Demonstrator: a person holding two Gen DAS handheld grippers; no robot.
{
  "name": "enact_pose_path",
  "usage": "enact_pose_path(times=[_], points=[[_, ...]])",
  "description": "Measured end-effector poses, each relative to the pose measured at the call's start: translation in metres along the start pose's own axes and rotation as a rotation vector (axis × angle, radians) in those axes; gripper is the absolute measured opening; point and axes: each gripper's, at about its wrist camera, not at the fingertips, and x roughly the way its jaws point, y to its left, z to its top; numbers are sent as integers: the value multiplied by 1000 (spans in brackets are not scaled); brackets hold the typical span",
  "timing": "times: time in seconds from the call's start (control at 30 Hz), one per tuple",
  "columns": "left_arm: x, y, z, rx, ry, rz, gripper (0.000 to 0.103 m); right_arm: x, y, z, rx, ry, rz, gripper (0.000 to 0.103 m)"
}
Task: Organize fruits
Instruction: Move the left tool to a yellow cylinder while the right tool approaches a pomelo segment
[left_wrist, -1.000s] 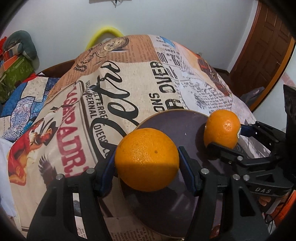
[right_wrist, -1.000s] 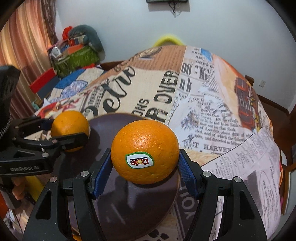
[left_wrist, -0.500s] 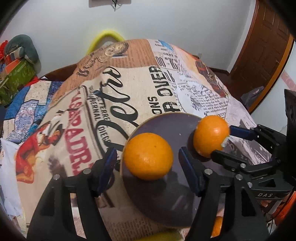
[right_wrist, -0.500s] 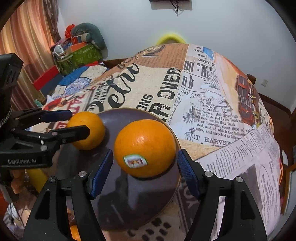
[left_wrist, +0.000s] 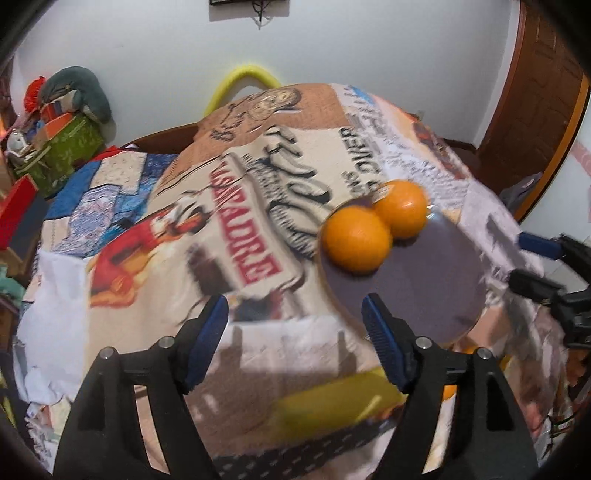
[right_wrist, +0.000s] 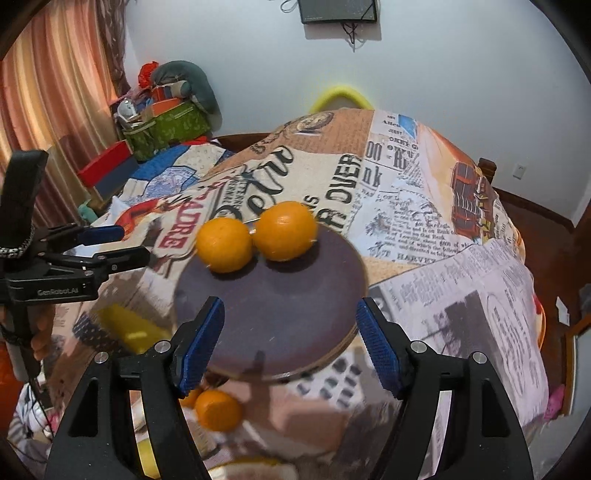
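Oranges: two (right_wrist: 223, 244) (right_wrist: 285, 230) are seen resting side by side, touching, at the far rim of the dark round plate (right_wrist: 273, 325) on the counter (right_wrist: 461, 266). Both tools are spread and hold nothing; the left tool (left_wrist: 295, 343) and right tool (right_wrist: 286, 345) are positioned at the plate's near edge. A further orange (right_wrist: 218, 410) is noted below the plate's near edge, beneath the right tool and slightly toward its left finger; a second is partly hidden beside it. This loose fruit is judged nearer the right tool, so the next pick is probably reached by lowering that tool. A yellow item (right_wrist: 127, 326) left of the plate is too blurred to identify.
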Motion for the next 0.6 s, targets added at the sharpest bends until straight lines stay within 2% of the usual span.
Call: enact_pose_path(times=[0.03, 0.17, 0.33, 0.47, 0.6], points=[[-1, 4, -5, 2, 1, 11, 81, -2, 5, -3, -6, 3, 7, 78], [6, 32, -27, -8, 28, 76, 82, -1, 22, -16, -34, 19, 19, 80], [24, 47, -44, -30, 93, 47, 82, 23, 42, -29, -86, 93, 17, 80], [20, 54, -53, -70, 85, -7, 82, 38, 52, -33, -114, 135, 22, 80], [11, 51, -61, -68, 91, -35, 82, 47, 58, -33, -150, 150, 18, 80]])
